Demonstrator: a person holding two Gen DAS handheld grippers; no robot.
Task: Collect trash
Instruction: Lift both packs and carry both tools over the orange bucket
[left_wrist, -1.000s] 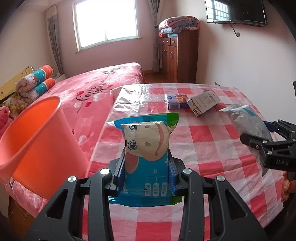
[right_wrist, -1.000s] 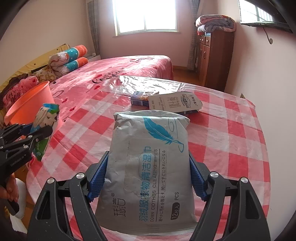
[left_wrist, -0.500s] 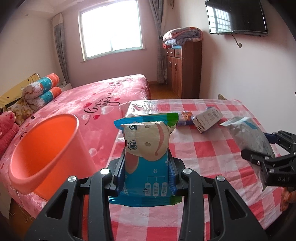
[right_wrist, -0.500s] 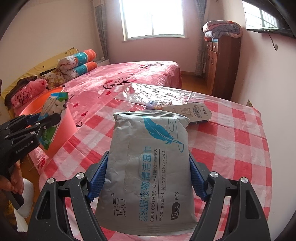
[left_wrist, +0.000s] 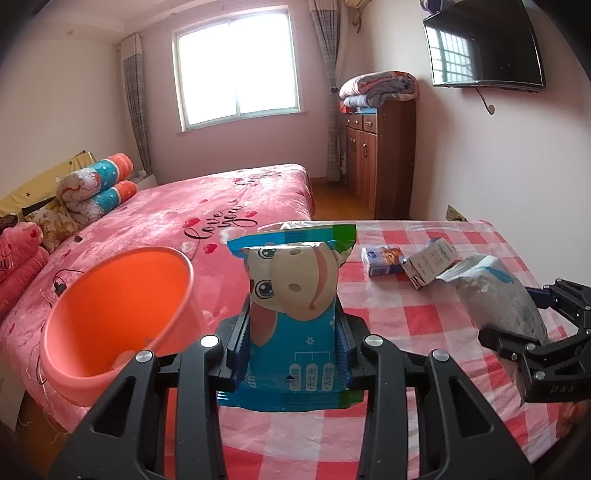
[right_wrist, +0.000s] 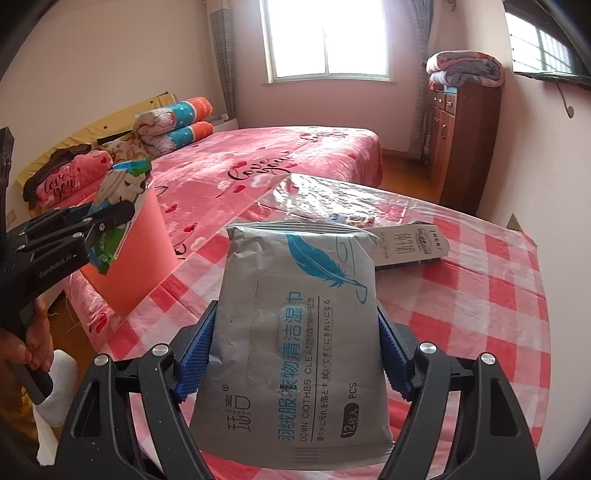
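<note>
— What is in front of you?

— Between my left gripper's (left_wrist: 291, 350) jaws stands a blue snack packet (left_wrist: 295, 310) printed with a cartoon cow, clamped upright by its lower sides. Just left of it and lower, an orange bin (left_wrist: 110, 314) tilts its open mouth toward me, at the edge of the pink bed (left_wrist: 207, 218).

— And your other side?

— My right gripper's (right_wrist: 291, 362) jaws are closed on a grey wipes pack (right_wrist: 295, 332) with a blue feather on it, gripped at both edges and held above the red-checked surface (right_wrist: 480, 295). From the left camera that pack (left_wrist: 495, 299) hangs at the far right.

— Is anything lying on the surface?

— A small blue box (left_wrist: 384, 258) and a grey carton (left_wrist: 430, 260) lie touching each other near its far side, well apart from both packs.
</note>
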